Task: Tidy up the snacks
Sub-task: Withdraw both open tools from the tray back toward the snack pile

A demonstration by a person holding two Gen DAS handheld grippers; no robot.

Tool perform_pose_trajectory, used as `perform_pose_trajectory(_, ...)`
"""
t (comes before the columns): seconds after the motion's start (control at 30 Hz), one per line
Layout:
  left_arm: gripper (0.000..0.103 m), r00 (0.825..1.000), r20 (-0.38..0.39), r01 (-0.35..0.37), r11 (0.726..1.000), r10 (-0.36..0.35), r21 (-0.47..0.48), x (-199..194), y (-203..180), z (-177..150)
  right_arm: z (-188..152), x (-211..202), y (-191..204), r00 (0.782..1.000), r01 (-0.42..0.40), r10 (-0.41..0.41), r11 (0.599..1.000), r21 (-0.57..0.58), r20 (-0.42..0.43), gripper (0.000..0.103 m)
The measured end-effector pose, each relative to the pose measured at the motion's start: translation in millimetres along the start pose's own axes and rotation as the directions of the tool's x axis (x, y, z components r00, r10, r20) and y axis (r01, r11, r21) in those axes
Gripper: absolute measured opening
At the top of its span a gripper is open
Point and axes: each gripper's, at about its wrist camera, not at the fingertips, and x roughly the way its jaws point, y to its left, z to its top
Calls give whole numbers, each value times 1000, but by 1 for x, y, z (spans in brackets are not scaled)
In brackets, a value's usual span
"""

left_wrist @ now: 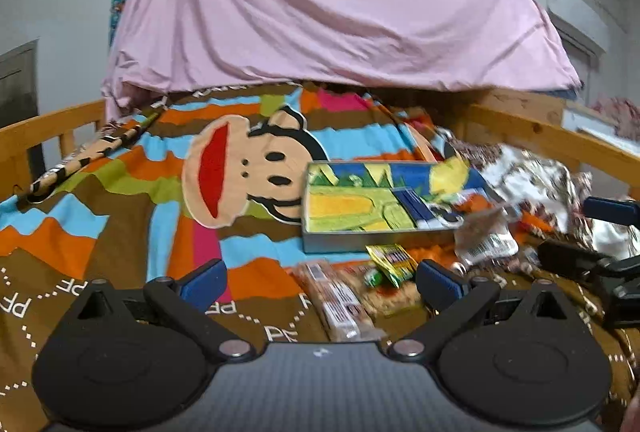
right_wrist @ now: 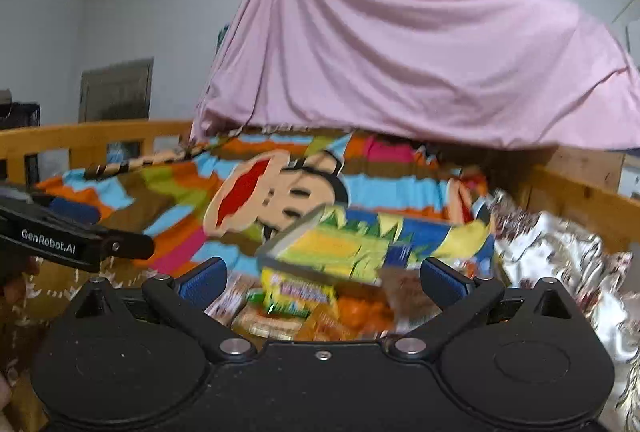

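A flat tin box [left_wrist: 384, 200] with a colourful printed inside lies on the cartoon-monkey blanket [left_wrist: 132, 216]. In front of it lie loose snacks: a long pinkish bar [left_wrist: 340, 300], a small yellow packet [left_wrist: 390, 262] and a clear wrapper [left_wrist: 486, 238]. My left gripper [left_wrist: 320, 282] hovers open just before these snacks, nothing between its fingers. My right gripper [right_wrist: 322, 280] is open too, low over the snack pile, with the yellow packet [right_wrist: 298, 292] and orange packets [right_wrist: 360, 312] between its fingers; the tin [right_wrist: 360, 248] lies beyond. The other gripper [right_wrist: 80, 244] shows at left.
A wooden bed rail [left_wrist: 532, 136] borders the blanket at the back and right. A pink sheet [left_wrist: 320, 0] hangs low over the far end. A silver patterned foil bag [left_wrist: 548, 188] lies crumpled at the right. A striped stick [left_wrist: 96, 156] rests at the back left.
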Motion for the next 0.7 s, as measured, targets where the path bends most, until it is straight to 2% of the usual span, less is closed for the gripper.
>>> perform_pose_trajectory(0.33,103,994,-108,10,1000,-12,-19,16,3,-6,-14,22,4,989,-2,5,1000,22,-149,102)
perform_pose_trajectory(0.47,103,988,-152,5,1000,-4,5,23,-1,-8,-17,31,3,982,-4,12,999,39,-188,102)
perform_pose_trajectory(0.7,103,976,-214,38,999,-30,33,42,-5,-11,-21,45,-3,971,1,12,998,57,-239,102)
